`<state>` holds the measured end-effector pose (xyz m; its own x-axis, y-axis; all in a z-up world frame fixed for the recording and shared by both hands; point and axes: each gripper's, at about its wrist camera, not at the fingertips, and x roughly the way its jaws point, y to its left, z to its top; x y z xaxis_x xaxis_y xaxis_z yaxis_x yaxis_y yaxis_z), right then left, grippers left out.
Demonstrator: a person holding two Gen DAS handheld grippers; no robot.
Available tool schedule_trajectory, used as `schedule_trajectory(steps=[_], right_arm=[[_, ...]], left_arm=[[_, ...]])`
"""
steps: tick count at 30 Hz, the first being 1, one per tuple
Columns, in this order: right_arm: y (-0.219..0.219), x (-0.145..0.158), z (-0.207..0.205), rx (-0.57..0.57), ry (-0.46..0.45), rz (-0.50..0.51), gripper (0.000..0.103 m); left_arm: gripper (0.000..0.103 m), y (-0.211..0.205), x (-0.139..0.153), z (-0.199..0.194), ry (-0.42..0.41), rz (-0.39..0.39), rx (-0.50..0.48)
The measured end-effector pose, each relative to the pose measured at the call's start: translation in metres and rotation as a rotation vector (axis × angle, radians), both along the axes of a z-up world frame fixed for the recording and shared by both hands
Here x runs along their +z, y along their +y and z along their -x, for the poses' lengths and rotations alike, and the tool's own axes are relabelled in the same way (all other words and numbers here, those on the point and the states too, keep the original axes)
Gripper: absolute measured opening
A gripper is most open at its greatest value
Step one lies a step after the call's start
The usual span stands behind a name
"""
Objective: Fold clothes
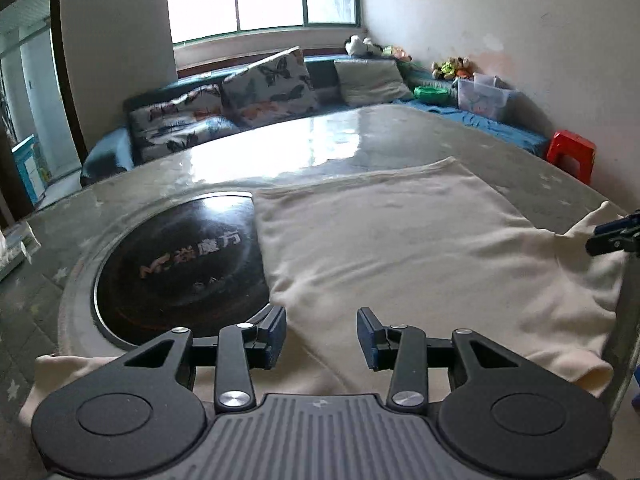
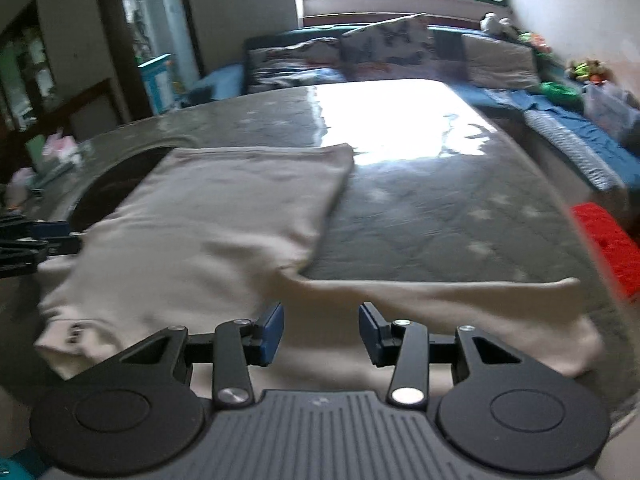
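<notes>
Cream shirt [image 1: 400,240] lies flat on your table [image 1: 460,136], its left edge covering part of the black cooktop [image 1: 180,256]. Your left gripper [image 1: 322,338] and right gripper [image 2: 321,334] hang over its near edge, jaws parted, gripping nothing.

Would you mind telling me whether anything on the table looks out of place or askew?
The cream garment lies partly over the black round cooktop set into the table; one sleeve stretches sideways.
</notes>
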<state>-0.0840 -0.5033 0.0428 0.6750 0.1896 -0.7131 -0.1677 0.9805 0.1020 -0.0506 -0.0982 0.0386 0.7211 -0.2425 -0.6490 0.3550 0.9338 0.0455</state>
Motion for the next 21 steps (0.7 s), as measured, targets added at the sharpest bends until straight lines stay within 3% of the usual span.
schedule_trajectory(steps=[14, 21], right_arm=[[-0.083, -0.019, 0.000, -0.303, -0.007, 0.059, 0.042], [-0.093, -0.025, -0.021, -0.315, -0.030, 0.122, 0.042]], left_arm=[[0.048, -0.028, -0.010, 0.014, 0.032, -0.013, -0.070], [0.049, -0.040, -0.008, 0.016, 0.033, -0.012, -0.094]])
